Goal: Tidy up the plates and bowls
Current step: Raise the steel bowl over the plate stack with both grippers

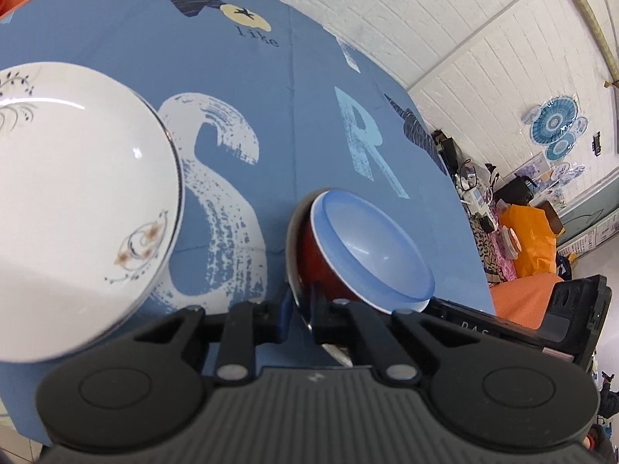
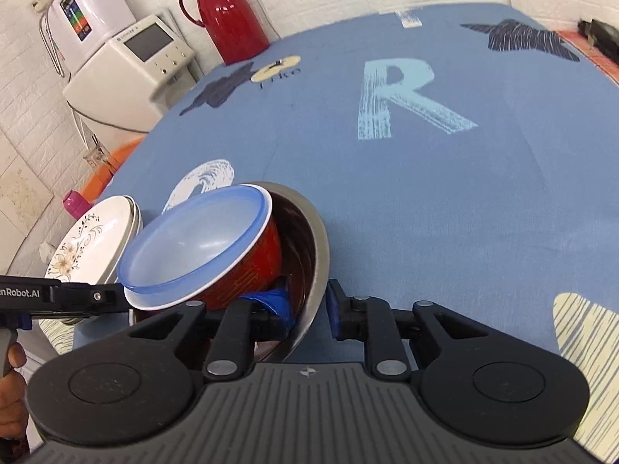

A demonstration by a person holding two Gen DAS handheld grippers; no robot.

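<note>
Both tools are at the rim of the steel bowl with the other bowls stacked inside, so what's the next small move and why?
Probably lower the steel bowl level onto the blue tablecloth, clear of the white plates. The left tool and right tool each straddle its rim, and the red bowl with the blue bowl nested in it leans inside, so tipping could spill the stack.

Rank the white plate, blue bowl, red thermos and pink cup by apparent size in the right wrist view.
Largest to smallest:
1. blue bowl, though it is nearest the camera
2. white plate and red thermos, too alike to rank
3. pink cup
</note>
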